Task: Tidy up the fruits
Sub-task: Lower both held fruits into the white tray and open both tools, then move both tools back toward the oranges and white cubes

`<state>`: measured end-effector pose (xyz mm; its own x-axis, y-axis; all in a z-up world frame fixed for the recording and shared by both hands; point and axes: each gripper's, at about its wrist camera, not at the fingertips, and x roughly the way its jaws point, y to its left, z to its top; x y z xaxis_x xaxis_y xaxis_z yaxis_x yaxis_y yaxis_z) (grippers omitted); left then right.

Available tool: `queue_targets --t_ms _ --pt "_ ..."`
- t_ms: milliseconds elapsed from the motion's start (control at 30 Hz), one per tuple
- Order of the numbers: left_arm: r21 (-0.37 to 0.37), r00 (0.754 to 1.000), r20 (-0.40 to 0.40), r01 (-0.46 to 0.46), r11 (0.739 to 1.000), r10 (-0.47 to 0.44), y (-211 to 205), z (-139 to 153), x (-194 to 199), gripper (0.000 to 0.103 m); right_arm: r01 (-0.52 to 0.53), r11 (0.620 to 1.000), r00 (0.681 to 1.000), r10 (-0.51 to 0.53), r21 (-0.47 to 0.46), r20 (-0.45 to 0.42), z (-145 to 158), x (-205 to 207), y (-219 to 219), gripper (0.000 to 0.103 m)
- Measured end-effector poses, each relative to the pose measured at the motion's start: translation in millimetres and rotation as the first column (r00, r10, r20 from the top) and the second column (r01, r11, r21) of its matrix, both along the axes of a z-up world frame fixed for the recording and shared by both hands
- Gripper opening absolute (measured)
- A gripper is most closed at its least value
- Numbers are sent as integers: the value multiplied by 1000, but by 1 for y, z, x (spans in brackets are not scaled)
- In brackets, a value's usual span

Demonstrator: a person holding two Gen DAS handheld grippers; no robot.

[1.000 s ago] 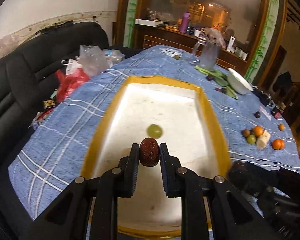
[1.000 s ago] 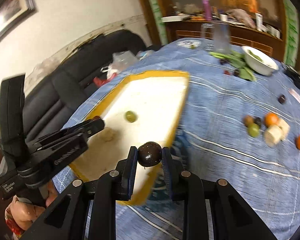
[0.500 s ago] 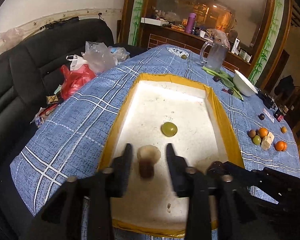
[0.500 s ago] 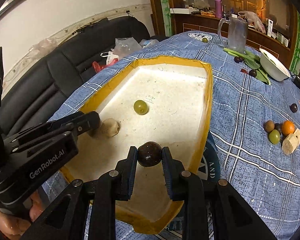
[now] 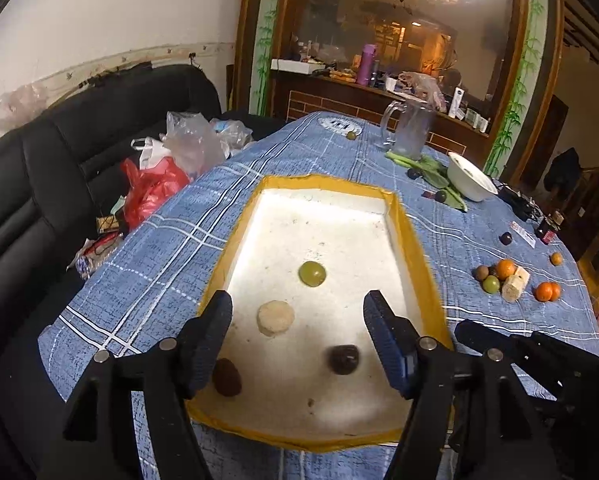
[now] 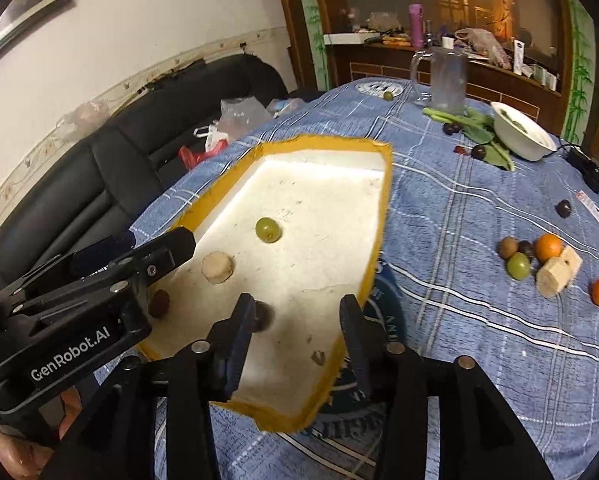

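Both tongs hang over the near end of the tray (image 5: 411,240), jaws opening with nothing gripped. The left tongs (image 5: 297,330) stand wide; a red date (image 5: 226,376) lies inside the tray's near left corner. The right tongs (image 6: 297,324) are parted less, and a dark plum (image 5: 342,359) lies on the tray floor near them. A green grape (image 5: 312,274) and a pale slice (image 5: 275,318) sit mid-tray.

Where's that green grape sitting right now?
The green grape lies inside the yellow-rimmed white tray, near its middle, just beyond the pale round slice; the right wrist view shows it there too.
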<state>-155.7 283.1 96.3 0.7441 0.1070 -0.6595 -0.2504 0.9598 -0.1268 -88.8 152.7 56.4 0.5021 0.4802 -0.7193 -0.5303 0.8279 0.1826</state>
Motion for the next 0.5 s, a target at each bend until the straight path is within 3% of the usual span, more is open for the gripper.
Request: queue_targets --t_ms 500 --pt "43 996 58 72 997 -74 -40 35 -31 71 96 993 993 -100 64 58 27 -27 -64 59"
